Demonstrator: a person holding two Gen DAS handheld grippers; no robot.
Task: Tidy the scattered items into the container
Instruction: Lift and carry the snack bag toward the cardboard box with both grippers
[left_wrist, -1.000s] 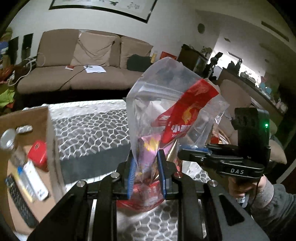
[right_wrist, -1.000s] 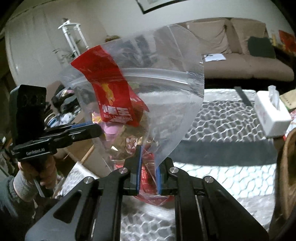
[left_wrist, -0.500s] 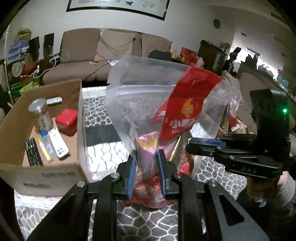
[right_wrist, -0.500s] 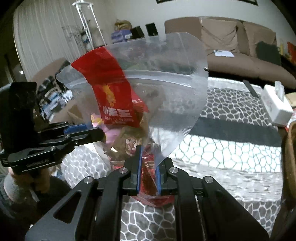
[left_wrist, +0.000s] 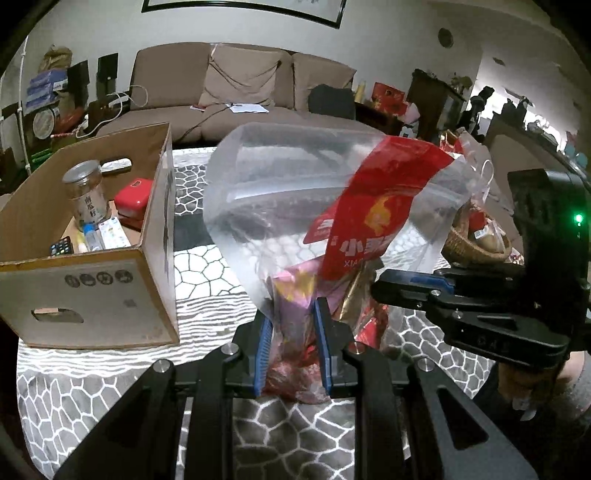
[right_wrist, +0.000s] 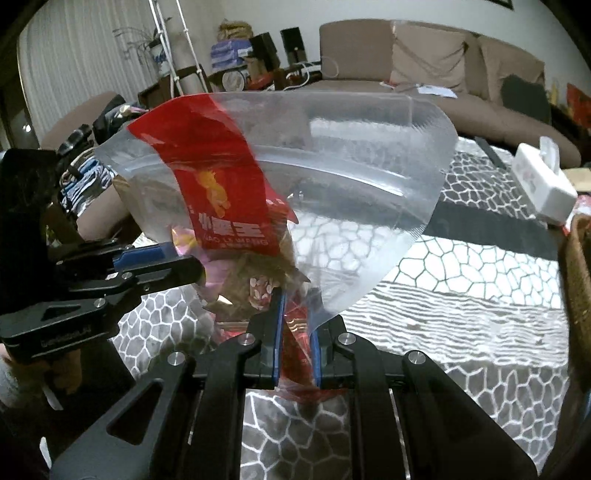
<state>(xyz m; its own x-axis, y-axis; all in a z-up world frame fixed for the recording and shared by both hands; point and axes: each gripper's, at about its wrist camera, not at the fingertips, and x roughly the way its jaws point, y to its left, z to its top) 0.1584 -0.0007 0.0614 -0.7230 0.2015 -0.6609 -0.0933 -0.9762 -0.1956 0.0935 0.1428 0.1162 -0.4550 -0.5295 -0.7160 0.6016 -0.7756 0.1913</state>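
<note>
The left gripper (left_wrist: 291, 345) is closed on the lower end of a clear zip bag (left_wrist: 280, 199), its blue-padded fingers (left_wrist: 263, 354) pinching the crumpled plastic and the snack wrappers bunched inside it. The bag rises up and away from those fingers, widening toward its sealed strip, so most of it stands above and ahead of the grip. A red snack packet (left_wrist: 373, 206) with yellow print leans inside the bag, up and to the right of the left gripper, and a pink and gold wrapper (left_wrist: 295, 284) sits just above the pinch.

The right gripper (right_wrist: 295, 345) is likewise clamped on the bag's bottom (from the other side), with the clear zip bag (right_wrist: 354, 177) fanning upward ahead of it and the red snack packet (right_wrist: 218, 192) up and to its left. In the left wrist view the right gripper (left_wrist: 380, 286) reaches in from the right, its tip touching the bag's lower side; in the right wrist view the left gripper (right_wrist: 195, 267) comes in from the left at about the same height.

The cardboard box (left_wrist: 155, 273) stands open on the patterned cloth (left_wrist: 207, 273), ahead and to the left of the left gripper and apart from the bag. Inside it are a jar (left_wrist: 86, 195), a red tin (left_wrist: 133, 199) and a remote (left_wrist: 61, 247). A wicker basket (left_wrist: 476, 243) lies ahead to the right, beyond the right gripper
</note>
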